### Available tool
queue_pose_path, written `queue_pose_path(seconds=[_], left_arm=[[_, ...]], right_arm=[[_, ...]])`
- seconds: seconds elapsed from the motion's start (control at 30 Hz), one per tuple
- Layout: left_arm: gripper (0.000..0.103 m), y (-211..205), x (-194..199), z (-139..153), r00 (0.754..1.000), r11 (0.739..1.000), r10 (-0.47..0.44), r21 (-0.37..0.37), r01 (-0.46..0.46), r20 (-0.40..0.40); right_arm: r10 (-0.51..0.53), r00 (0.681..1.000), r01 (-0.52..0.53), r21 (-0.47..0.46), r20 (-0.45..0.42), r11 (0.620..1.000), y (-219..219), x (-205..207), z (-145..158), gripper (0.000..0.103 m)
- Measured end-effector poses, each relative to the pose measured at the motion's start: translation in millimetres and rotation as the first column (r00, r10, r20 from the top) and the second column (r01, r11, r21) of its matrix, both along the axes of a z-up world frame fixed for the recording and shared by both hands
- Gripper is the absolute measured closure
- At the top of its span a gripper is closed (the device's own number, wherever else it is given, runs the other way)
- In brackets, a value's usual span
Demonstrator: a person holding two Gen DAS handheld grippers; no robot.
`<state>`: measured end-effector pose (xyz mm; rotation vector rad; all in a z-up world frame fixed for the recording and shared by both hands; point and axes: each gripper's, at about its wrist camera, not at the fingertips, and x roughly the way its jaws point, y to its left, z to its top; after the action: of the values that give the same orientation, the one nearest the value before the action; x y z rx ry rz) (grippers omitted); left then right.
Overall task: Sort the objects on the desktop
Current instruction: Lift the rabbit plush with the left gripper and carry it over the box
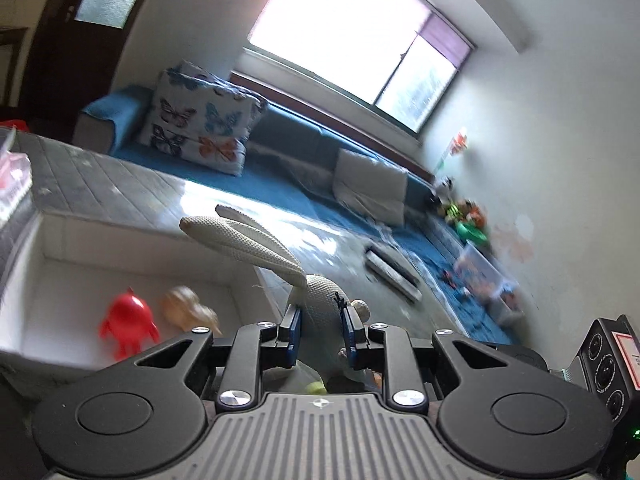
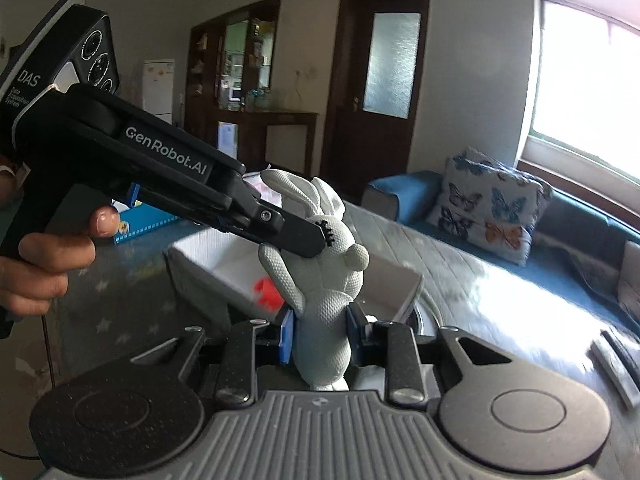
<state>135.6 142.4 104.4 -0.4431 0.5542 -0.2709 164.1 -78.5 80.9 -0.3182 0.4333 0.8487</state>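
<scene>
A white knitted rabbit toy (image 2: 326, 292) is held in the air by both grippers. My right gripper (image 2: 320, 336) is shut on its body. My left gripper (image 1: 320, 330) is shut on its head (image 1: 322, 296), with the long ears (image 1: 248, 240) sticking forward; the left gripper also shows in the right wrist view (image 2: 298, 234), clamped at the head. Below stands a white open box (image 1: 120, 248) holding a red figure (image 1: 128, 326) and a tan toy (image 1: 188, 306). The box also shows in the right wrist view (image 2: 224, 264).
The grey quilted table top (image 1: 100, 184) carries the box. A dark remote-like bar (image 1: 394, 270) lies on it to the right. A blue sofa (image 1: 280, 168) with a butterfly cushion (image 1: 200, 120) stands behind. A blue box (image 2: 148, 220) sits at the far left.
</scene>
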Motion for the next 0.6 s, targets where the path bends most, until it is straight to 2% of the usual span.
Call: queue_pose_path(seconds=[0.27, 0.6], left_arm=[[0.079, 33.8, 35.3, 0.7, 0.997, 0.997, 0.076, 0.014, -0.076, -0.012], [0.079, 67.1, 75.6, -48.0, 0.981, 0.992, 0.115, -0.025, -0.12, -0.156]], right_arm=[[0.057, 0.998, -0.057, -0.024, -0.003, 0.998, 48.0, 45.1, -2.1, 0.077], [0.075, 0.989, -0.087, -0.097, -0.125, 0.991, 87.3, 92.0, -44.3, 0.077]])
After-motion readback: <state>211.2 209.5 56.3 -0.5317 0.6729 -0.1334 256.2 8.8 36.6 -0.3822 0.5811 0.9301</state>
